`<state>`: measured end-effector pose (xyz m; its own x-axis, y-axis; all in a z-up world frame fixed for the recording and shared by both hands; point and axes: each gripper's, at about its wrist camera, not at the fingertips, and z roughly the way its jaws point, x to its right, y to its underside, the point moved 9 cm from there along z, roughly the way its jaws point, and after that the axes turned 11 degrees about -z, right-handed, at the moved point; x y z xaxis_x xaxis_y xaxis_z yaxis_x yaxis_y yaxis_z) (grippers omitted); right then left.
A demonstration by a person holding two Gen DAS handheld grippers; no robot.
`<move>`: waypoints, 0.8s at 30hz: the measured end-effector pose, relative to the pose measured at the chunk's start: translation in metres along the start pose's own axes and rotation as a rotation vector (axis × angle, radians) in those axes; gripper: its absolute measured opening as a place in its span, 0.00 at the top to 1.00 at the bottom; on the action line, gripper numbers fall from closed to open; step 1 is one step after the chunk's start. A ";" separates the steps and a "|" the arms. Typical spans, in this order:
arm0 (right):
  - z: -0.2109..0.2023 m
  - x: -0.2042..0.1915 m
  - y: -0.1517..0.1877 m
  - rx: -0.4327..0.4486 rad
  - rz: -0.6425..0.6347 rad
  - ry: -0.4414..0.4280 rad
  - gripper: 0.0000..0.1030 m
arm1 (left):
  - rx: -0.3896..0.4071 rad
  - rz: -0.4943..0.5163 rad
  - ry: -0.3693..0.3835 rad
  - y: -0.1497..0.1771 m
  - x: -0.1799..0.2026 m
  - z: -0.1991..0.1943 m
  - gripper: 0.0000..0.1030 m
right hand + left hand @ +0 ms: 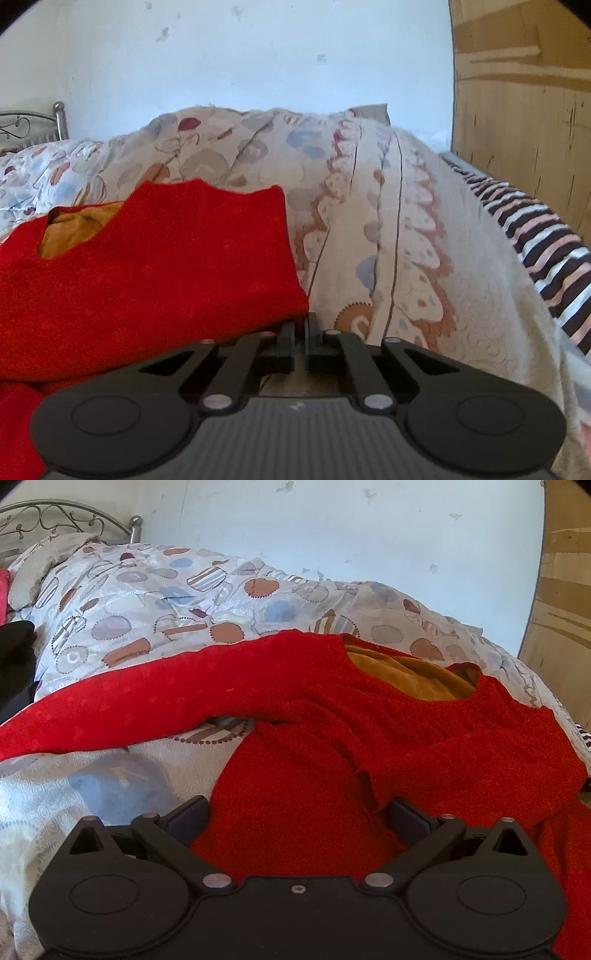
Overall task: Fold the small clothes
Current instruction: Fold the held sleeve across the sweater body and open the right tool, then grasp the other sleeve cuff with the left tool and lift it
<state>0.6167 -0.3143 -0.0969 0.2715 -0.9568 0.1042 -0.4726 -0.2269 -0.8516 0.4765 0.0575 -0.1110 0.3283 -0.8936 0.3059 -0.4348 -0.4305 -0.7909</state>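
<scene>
While the left tongs [297, 814] gape over the red top [369, 720], the right tongs [301, 325], pinched narrow beside its corner, may have missed the cloth.

Pale scuffed wall [332, 535] behind the bed. Metal scrollwork headboard [55, 520] at left. Wooden wardrobe panel [524, 110] at right, daylight throughout.

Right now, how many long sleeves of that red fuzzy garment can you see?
1: one long red sleeve stretches left across the patterned quilt. A second may be hidden on the garment's folded right side.
</scene>
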 end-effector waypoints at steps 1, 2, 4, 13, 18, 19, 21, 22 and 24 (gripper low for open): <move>-0.004 -0.001 -0.001 0.007 -0.012 0.004 0.94 | 0.002 0.001 0.001 0.000 0.000 0.000 0.00; -0.009 -0.003 -0.002 0.005 -0.027 0.013 0.93 | 0.003 0.000 0.002 0.000 -0.001 0.000 0.00; -0.020 -0.006 -0.002 -0.004 -0.060 0.027 0.88 | 0.002 -0.002 0.004 0.001 -0.001 0.000 0.00; -0.042 -0.003 -0.033 0.121 -0.012 0.101 0.18 | 0.014 -0.018 0.022 0.002 -0.003 -0.001 0.00; 0.002 -0.014 -0.048 0.108 -0.039 0.065 0.14 | 0.018 -0.046 0.060 0.000 -0.004 -0.003 0.00; 0.009 -0.013 -0.046 0.098 -0.045 0.075 0.14 | 0.019 -0.048 0.063 0.000 -0.004 -0.003 0.00; 0.020 -0.003 -0.038 0.058 -0.031 0.150 0.14 | 0.020 -0.047 0.062 0.001 -0.004 -0.003 0.00; 0.025 0.005 -0.032 0.039 -0.007 0.179 0.13 | 0.020 -0.047 0.063 0.001 -0.005 -0.004 0.00; 0.031 0.014 -0.022 0.035 0.050 0.158 0.11 | 0.023 -0.047 0.063 0.001 -0.005 -0.003 0.00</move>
<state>0.6568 -0.3168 -0.0931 0.1116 -0.9841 0.1384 -0.4519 -0.1743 -0.8749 0.4714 0.0614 -0.1115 0.2946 -0.8791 0.3748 -0.4008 -0.4697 -0.7866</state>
